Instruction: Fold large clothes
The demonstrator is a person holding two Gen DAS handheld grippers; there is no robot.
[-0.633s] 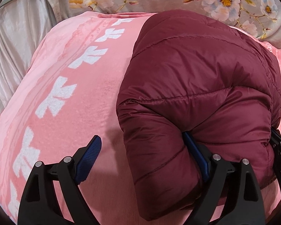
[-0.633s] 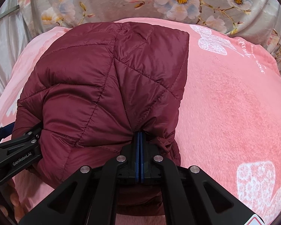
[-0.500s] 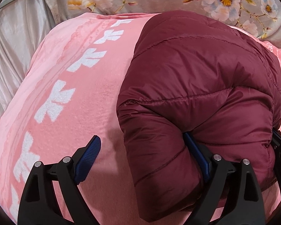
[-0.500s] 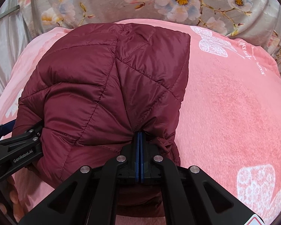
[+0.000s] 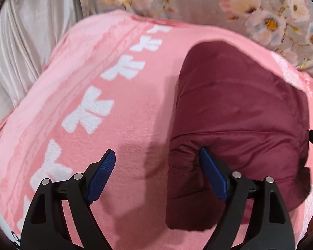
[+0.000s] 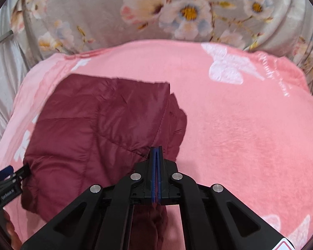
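A folded maroon quilted jacket (image 5: 240,112) lies on the pink blanket (image 5: 123,104); it also shows in the right wrist view (image 6: 94,129). My left gripper (image 5: 156,162) is open, its right finger (image 5: 212,177) pressed against the jacket's near left edge, its left finger over bare blanket. My right gripper (image 6: 157,154) is shut on the jacket's near right edge. The left gripper's tip (image 6: 6,179) shows at the left edge of the right wrist view.
The pink blanket with white bows (image 6: 227,68) covers a bed. A grey floral cover (image 6: 177,12) lies behind it. Pale satin fabric (image 5: 31,41) hangs at the left. Bare blanket (image 6: 250,135) lies to the jacket's right.
Both grippers have pulled back and risen from the jacket, which now looks smaller and flatter. The left jaws stay open; the right stays shut on the jacket's edge.
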